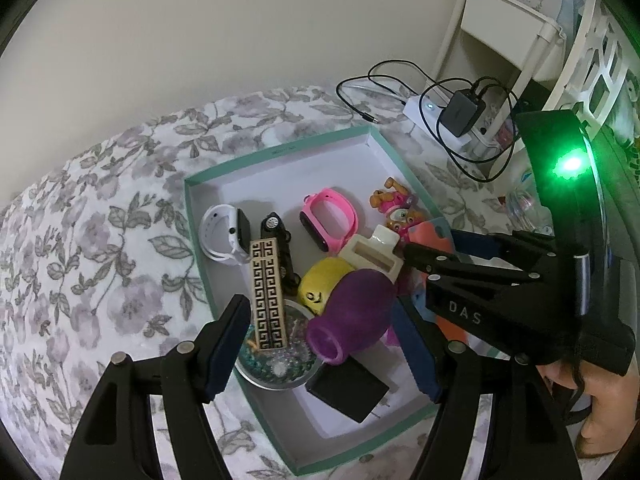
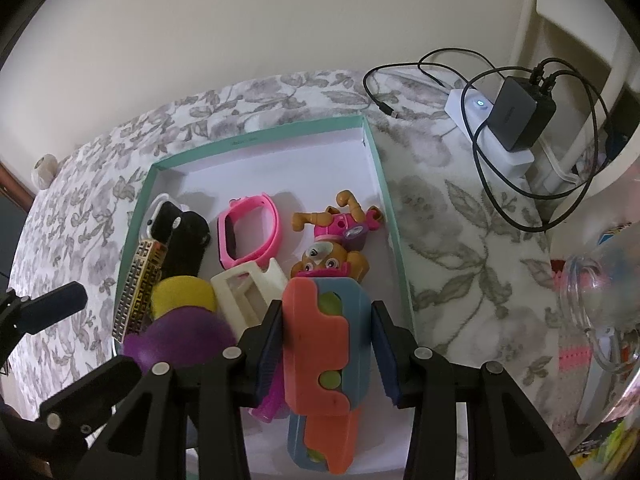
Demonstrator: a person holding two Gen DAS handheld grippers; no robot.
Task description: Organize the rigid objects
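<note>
A teal-rimmed white box (image 1: 276,152) (image 2: 256,138) lies on the floral cloth and holds the toys. My left gripper (image 1: 324,344) is open above the box, around a purple vase (image 1: 352,316) and a gold-patterned bar (image 1: 267,292) without touching them. My right gripper (image 2: 326,354) is open, its fingers on either side of an orange-and-blue toy (image 2: 324,344); a gap shows on the right side. It also shows in the left wrist view (image 1: 452,256). In the box lie a pink watch (image 2: 248,236), a white watch (image 1: 220,236), a dog figure (image 2: 332,240), a yellow toy (image 1: 320,280) and a cream holder (image 1: 372,256).
A white power strip (image 2: 492,136) with a black charger (image 2: 520,114) and looped cables sits at the back right. A clear glass jar (image 2: 600,304) lies at the right. A black block (image 1: 346,388) and a bead dish (image 1: 276,364) are in the box's near end. A white shelf (image 1: 508,20) stands behind.
</note>
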